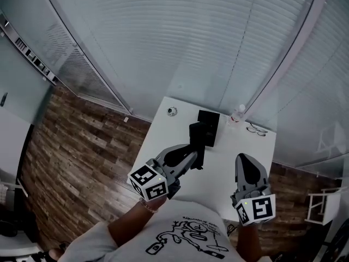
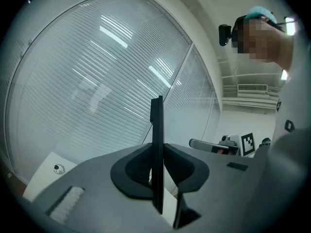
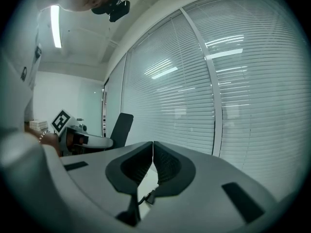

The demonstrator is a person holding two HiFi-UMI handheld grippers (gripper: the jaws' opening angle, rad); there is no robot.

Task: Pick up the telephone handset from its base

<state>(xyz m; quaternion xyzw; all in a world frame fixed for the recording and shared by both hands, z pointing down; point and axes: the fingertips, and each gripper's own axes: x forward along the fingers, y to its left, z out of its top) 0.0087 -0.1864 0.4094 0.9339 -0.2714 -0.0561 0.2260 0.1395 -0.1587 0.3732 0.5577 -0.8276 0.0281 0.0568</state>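
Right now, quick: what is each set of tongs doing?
Left tongs: closed on the telephone handset.
Right tongs: closed, nothing between them.

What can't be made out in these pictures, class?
1. The handset: the left gripper view shows only its thin edge, and the left gripper hides its lower end.
2. The telephone base: in the head view it is too small and dark to show keys or cord.
3. The small round object: in the head view it is too small to name.
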